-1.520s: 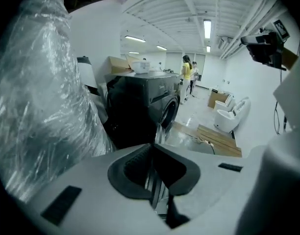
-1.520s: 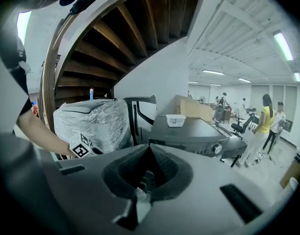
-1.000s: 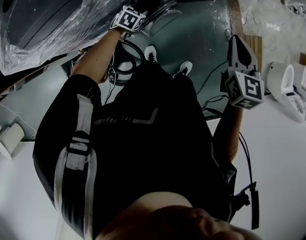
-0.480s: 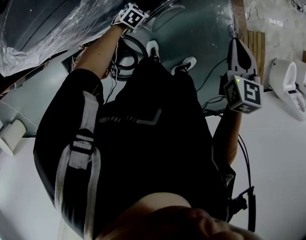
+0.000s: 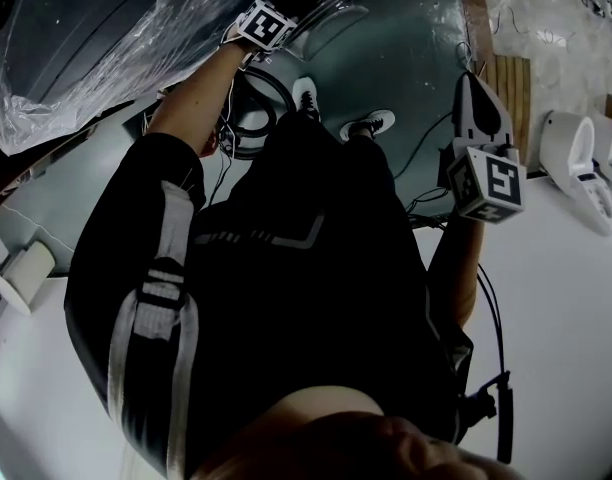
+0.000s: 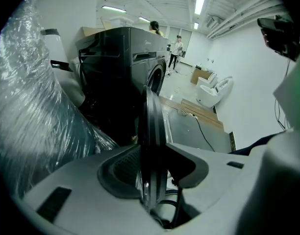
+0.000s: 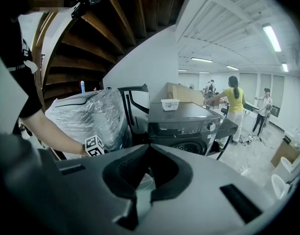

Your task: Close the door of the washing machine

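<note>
Left hand-held gripper [image 6: 154,150] on the washing machine door [image 6: 152,109].
Its jaws, just closing further, clamp the door's edge; the right hand-held gripper [image 7: 147,152] is clenched, empty.

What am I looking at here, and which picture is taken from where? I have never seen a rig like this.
There is no robot here: a person holds a two-jaw gripper in each hand. The head view comes from a camera on the person's head, looking down past dark clothing to the shoes on the floor. The other two views come from cameras riding on each gripper, looking along its jaws. The left gripper has the rim of the washing machine door between its jaws, which have just been closing and appear to press on it. Beside it stands a plastic-wrapped appliance. The right gripper is held in the air, jaws together, with nothing in it. The marker cubes are parts of the grippers.
</note>
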A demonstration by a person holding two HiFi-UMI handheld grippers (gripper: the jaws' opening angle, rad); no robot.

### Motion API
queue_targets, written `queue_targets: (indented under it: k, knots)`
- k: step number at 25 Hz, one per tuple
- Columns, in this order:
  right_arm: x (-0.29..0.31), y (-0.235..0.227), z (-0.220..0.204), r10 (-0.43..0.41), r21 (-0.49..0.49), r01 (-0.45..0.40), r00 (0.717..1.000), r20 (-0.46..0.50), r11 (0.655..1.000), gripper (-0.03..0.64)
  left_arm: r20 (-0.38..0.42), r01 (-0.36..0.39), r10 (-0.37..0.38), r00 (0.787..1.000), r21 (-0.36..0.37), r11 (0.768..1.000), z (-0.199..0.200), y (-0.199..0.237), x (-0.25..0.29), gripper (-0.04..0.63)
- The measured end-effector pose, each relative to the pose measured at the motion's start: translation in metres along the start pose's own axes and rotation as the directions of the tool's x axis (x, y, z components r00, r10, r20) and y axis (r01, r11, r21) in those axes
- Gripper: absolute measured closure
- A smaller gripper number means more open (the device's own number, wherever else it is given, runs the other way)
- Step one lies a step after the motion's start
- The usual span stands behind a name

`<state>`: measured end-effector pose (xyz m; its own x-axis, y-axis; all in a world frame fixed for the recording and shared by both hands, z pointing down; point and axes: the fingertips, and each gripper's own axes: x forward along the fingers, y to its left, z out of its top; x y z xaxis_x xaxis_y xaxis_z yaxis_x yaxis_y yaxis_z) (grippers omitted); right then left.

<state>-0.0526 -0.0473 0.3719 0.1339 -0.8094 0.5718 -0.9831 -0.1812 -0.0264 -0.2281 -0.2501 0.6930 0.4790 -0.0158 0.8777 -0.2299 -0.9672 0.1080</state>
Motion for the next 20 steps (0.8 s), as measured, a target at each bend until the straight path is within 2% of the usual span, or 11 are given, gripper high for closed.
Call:
queue_targets:
  k: [7, 11, 15, 20]
  knots:
    - [-0.006, -0.005, -0.006, -0.009, 0.014, 0.009, 1.0, 0.014, 1.0, 0.612, -0.01, -0.013, 0.012, 1.0, -0.017, 1.0, 0.001, -0.018, 0.002, 0.442]
    - [-0.014, -0.012, -0.019, -0.018, 0.024, 0.018, 1.0, -0.011, 1.0, 0.612, -0.011, -0.021, 0.021, 1.0, -0.015, 1.0, 0.002, -0.027, 0.004, 0.441]
    - [-0.025, -0.026, -0.029, -0.023, 0.043, 0.024, 1.0, -0.009, 0.999, 0.612, -0.058, -0.017, 0.02, 0.998, 0.056, 0.998, -0.003, -0.045, 0.007, 0.44]
    - [-0.038, -0.053, -0.043, -0.027, 0.084, 0.027, 1.0, -0.006, 0.996, 0.612, -0.106, -0.022, 0.025, 0.994, 0.033, 0.999, 0.001, -0.07, 0.015, 0.44]
